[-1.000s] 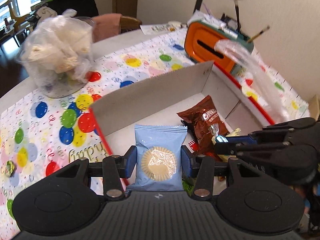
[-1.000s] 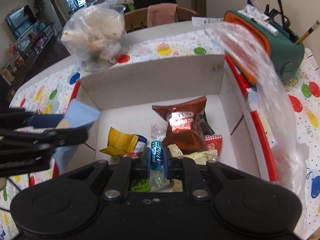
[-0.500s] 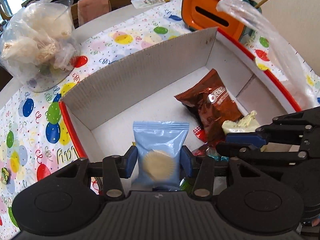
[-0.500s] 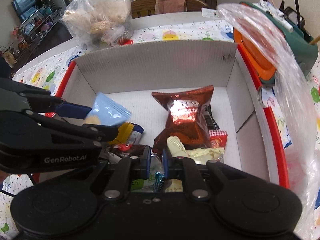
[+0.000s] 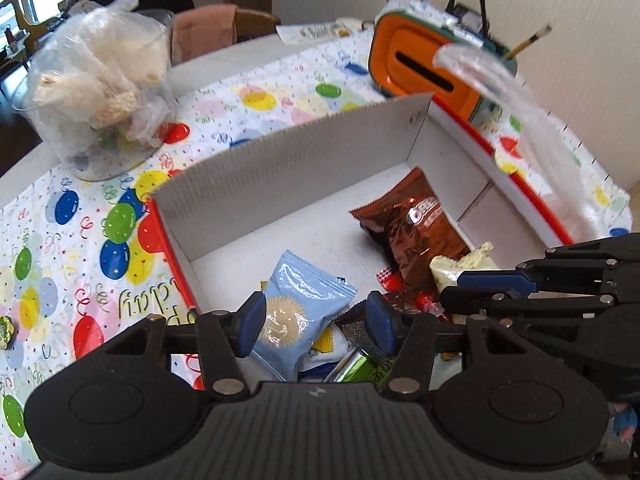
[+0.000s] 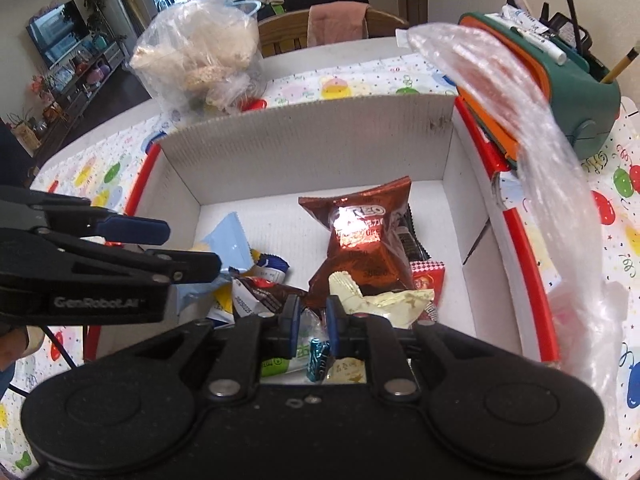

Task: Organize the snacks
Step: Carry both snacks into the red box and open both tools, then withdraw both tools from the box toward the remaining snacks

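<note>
Left hand-held gripper [image 5: 316, 322] is opening around a glossy blue pouch [image 5: 298, 314] in the corrugated box [image 5: 280, 168]; right hand-held gripper [image 6: 313, 322] pinches crinkly clear plastic [image 6: 520, 128].

home | television [image 6: 60, 40], dining chair [image 6: 336, 32], balloon tablecloth [image 5: 120, 220]
</note>
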